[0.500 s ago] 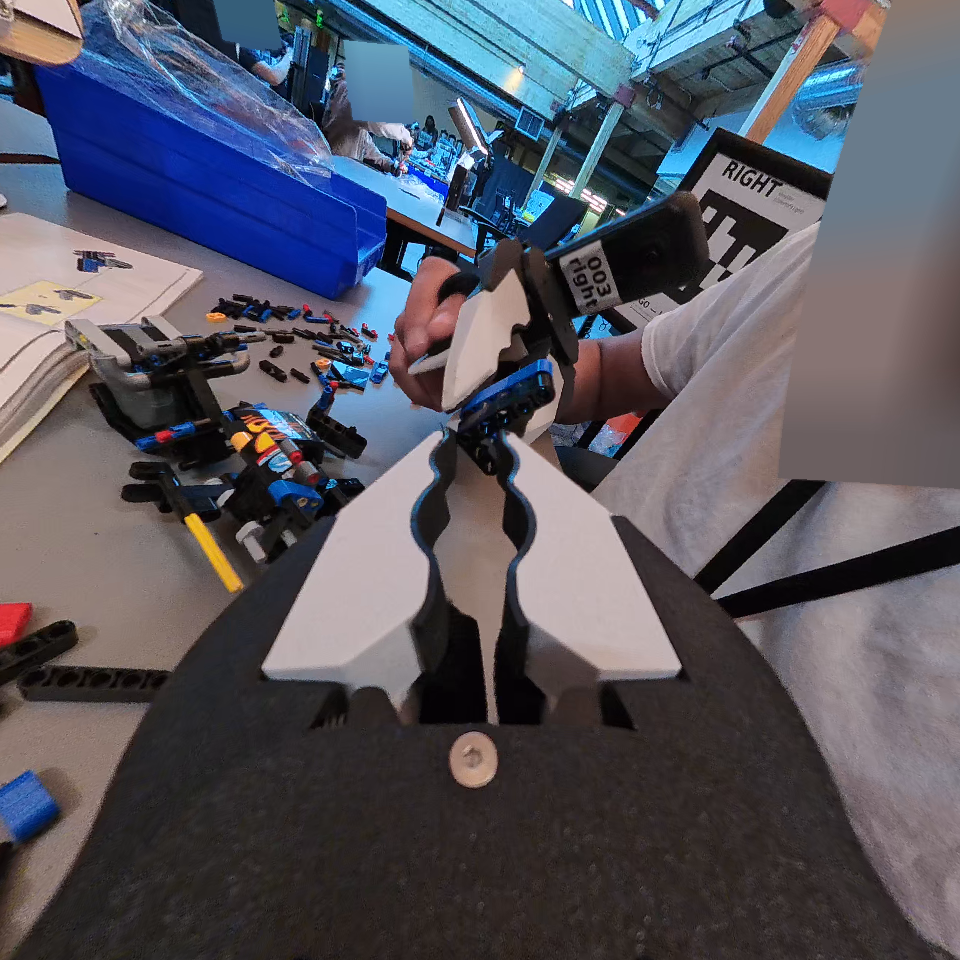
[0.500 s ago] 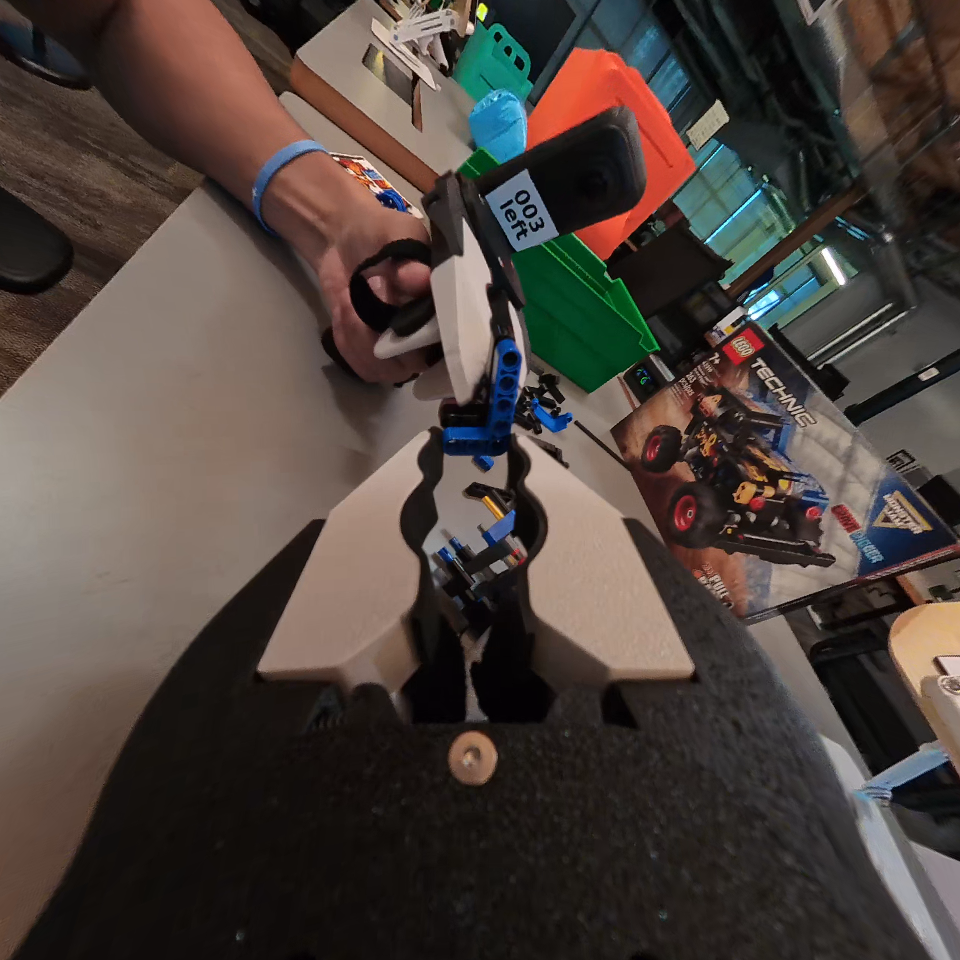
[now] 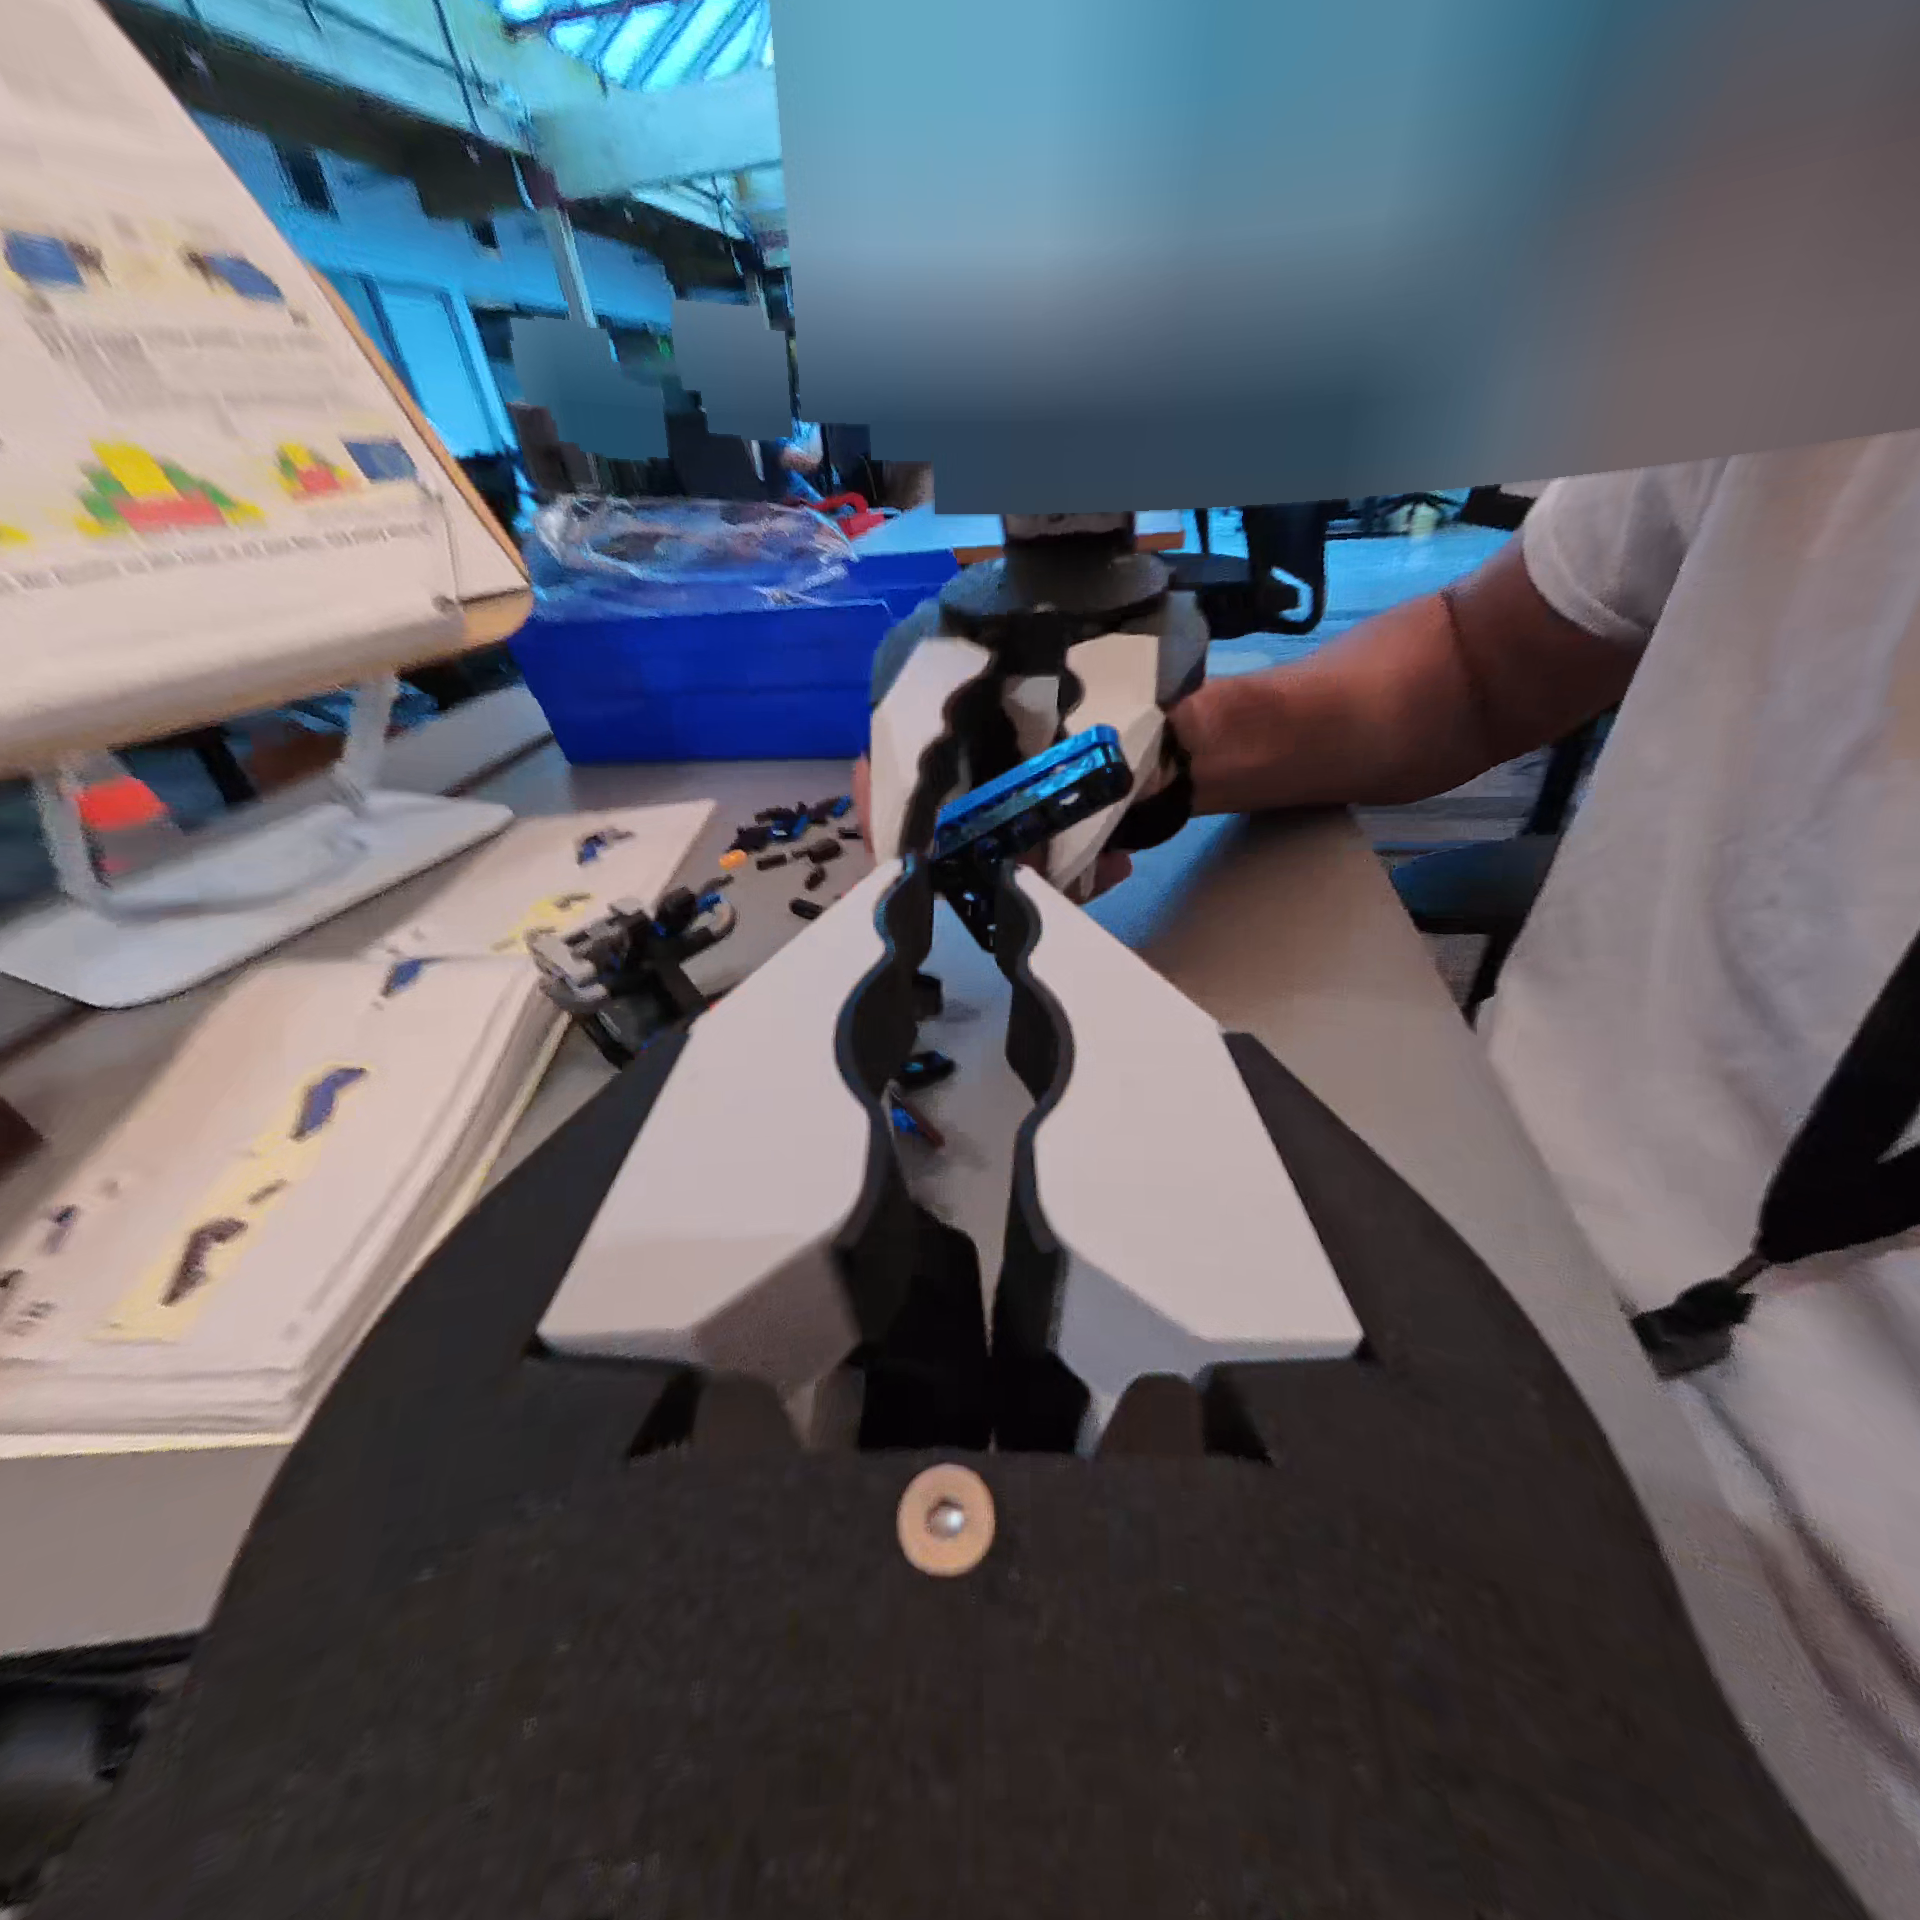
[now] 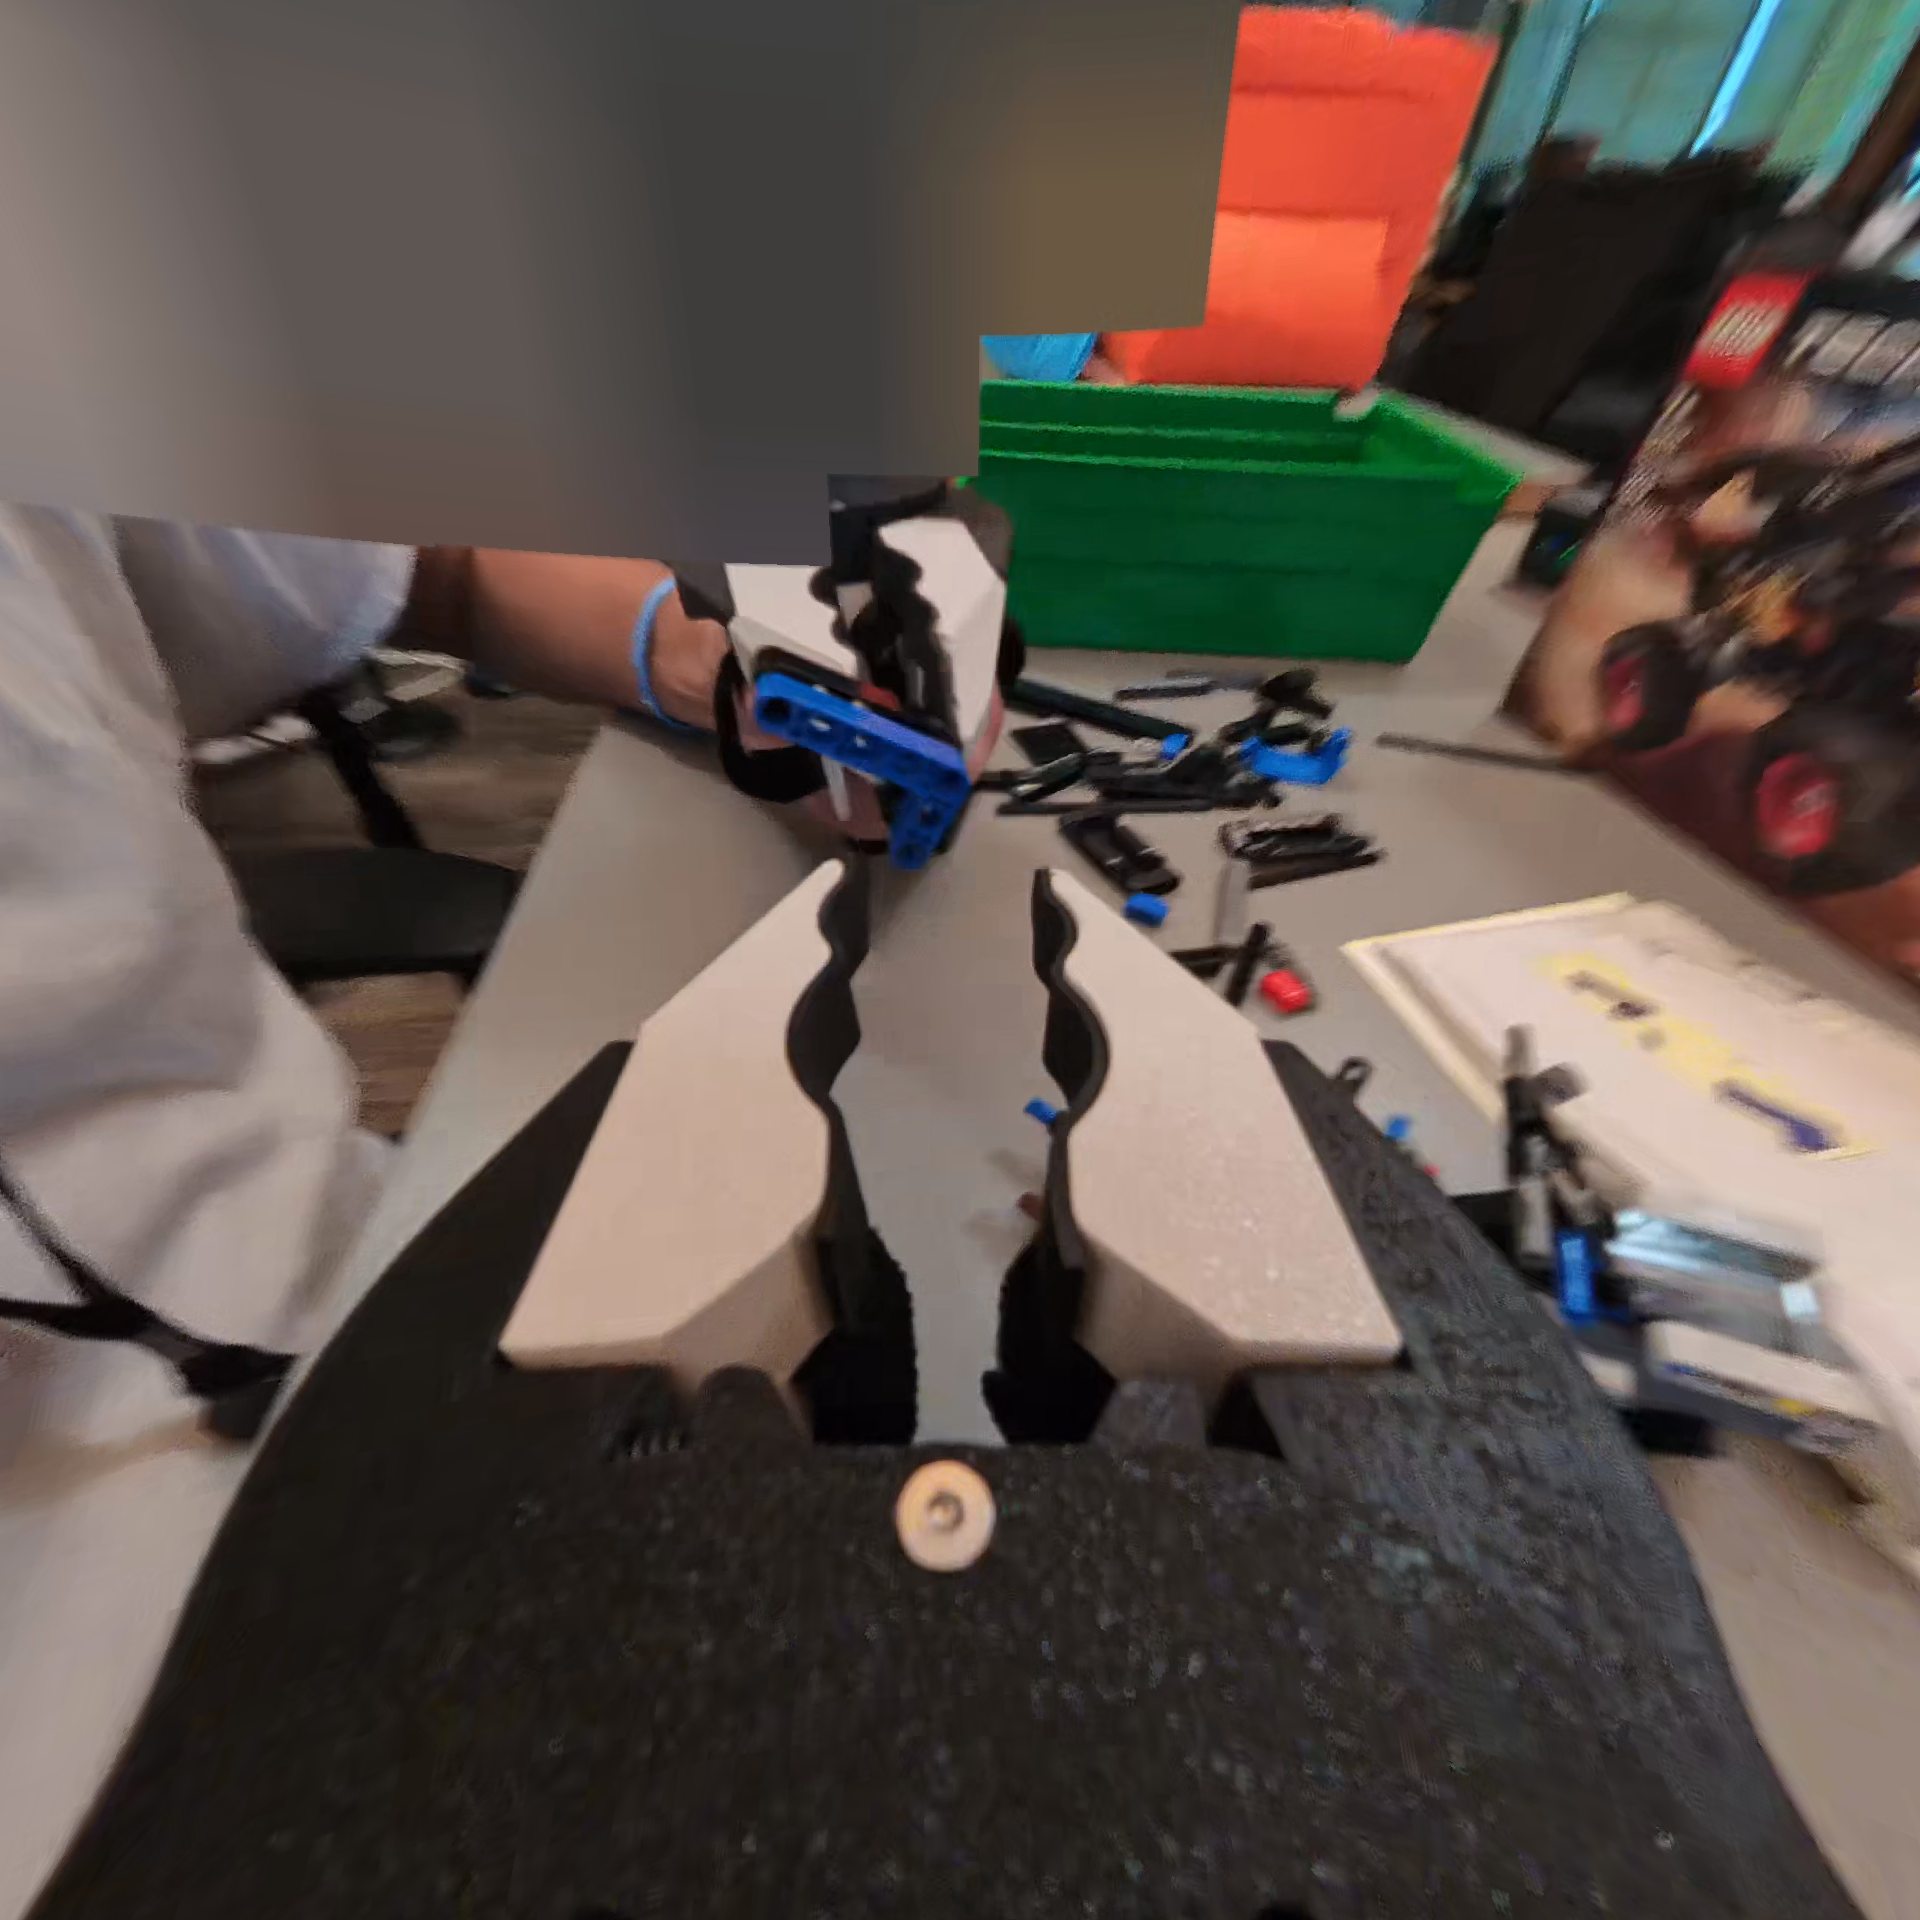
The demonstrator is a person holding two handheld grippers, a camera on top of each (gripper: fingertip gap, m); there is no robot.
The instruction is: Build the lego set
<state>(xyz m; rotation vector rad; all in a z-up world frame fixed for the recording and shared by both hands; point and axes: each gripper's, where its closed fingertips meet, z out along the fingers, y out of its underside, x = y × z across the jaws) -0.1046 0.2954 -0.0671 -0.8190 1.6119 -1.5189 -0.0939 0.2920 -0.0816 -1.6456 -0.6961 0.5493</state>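
Pinched at its short leg in the left gripper (image 3: 961, 873), right gripper (image 4: 940, 883) parted and empty: blue L-shaped beam (image 4: 868, 753), seemingly light, rigid, best gripped across flat faces.

Each handheld gripper has a broad black body with a grainy, foam-like surface and a round silver screw (image 3: 944, 1520) set in a pale washer near its middle. Two pale grey wedge-shaped fingers (image 3: 727, 1174) taper forward, each lined on its inner edge with wavy black padding. The person wears a white short-sleeved shirt (image 3: 1756, 831) crossed by a black strap (image 3: 1849, 1153), and a light blue wristband (image 4: 646, 646) on the left wrist.
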